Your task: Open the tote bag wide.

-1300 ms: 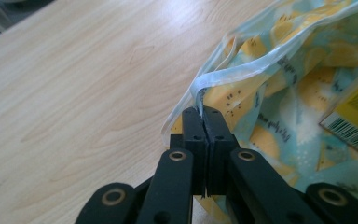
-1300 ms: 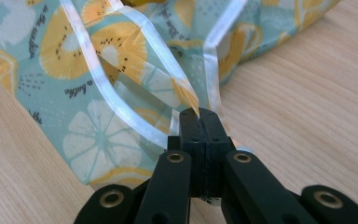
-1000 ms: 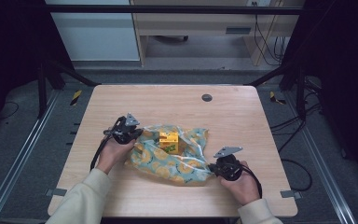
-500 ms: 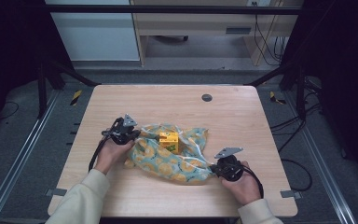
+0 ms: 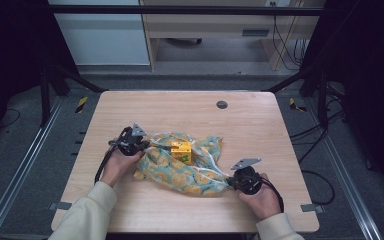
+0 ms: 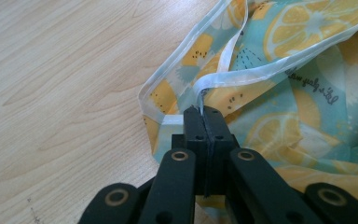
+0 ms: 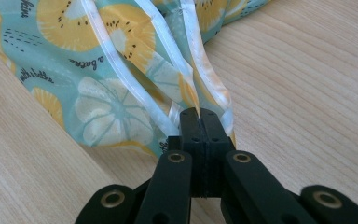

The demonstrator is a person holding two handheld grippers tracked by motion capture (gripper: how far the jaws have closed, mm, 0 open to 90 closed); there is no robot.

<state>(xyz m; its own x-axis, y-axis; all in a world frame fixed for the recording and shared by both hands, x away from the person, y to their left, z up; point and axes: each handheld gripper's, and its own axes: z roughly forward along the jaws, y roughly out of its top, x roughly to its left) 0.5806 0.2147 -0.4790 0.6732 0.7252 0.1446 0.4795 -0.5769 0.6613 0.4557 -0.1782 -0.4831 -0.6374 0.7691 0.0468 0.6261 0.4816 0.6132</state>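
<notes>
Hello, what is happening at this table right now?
A person sits at a wooden table with a handheld claw in each hand. Both claws are closed on the white-trimmed edge of a teal cloth printed with lemon slices: the left claw pinches it at the person's left end, the right claw at the near right end. The cloth lies crumpled between them, and a small yellow box rests on it near the middle. A dark round disc lies farther back.

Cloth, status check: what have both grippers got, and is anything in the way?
Left gripper shut on cloth hem, right gripper shut on far corner. Yellow box sits on the cloth. Table around it bare.
</notes>
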